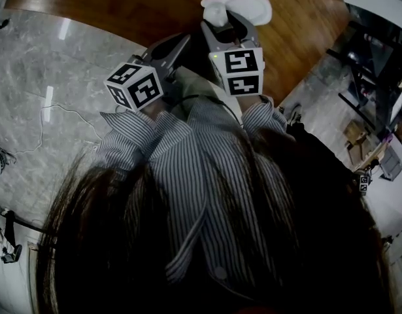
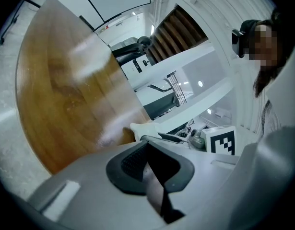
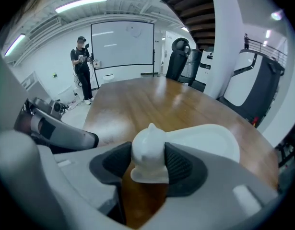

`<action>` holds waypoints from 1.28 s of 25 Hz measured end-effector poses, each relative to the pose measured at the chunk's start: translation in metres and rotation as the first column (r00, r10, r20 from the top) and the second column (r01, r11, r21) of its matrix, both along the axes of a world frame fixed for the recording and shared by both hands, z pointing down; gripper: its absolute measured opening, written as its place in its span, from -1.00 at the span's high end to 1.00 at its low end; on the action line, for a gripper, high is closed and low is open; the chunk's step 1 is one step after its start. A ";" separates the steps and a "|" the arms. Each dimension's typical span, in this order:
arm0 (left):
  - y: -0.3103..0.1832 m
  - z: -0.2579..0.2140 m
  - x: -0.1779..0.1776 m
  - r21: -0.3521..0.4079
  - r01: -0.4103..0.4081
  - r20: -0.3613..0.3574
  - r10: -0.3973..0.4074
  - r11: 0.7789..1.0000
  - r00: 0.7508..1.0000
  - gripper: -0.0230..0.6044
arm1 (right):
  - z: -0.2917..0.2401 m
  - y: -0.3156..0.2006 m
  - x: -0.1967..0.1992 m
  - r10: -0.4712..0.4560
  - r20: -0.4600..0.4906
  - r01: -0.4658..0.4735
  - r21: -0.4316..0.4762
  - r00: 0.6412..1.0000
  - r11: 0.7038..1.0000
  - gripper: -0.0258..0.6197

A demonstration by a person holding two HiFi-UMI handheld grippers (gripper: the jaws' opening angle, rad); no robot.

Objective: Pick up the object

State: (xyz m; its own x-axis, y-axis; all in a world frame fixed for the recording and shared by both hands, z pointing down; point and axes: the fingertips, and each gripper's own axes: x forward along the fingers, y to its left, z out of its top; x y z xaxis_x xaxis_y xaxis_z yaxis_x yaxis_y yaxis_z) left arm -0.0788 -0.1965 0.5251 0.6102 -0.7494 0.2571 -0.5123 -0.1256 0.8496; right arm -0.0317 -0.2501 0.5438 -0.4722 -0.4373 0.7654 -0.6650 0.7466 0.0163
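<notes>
We log: right tongs (image 3: 148, 170) clamped on white object (image 3: 150, 147) above desk (image 3: 137, 99) | left tongs (image 2: 149, 163) closed, empty

The white dish (image 1: 243, 6) is shallow, oval and glossy, with a rounded knob (image 3: 148, 150) standing upright at its near end. The knob sits between the jaws of my right gripper (image 3: 148, 163), pads against both sides. The dish is level over the brown tabletop (image 3: 137, 104), just inside the curved near edge.
</notes>
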 end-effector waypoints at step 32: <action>-0.036 -0.148 0.027 0.278 -0.154 0.170 0.109 0.948 0.979 0.92 | -0.181 0.010 0.053 0.172 0.585 -0.213 0.002 0.793 0.977 0.25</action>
State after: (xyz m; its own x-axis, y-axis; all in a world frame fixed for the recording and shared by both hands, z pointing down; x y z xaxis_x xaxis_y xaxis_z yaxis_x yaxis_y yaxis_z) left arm -0.0513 -0.2327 0.3766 0.6792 -0.7208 0.1385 -0.5938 -0.4286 0.6810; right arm 0.0217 -0.2402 0.3627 -0.7184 -0.6045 0.3442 -0.6955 0.6134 -0.3743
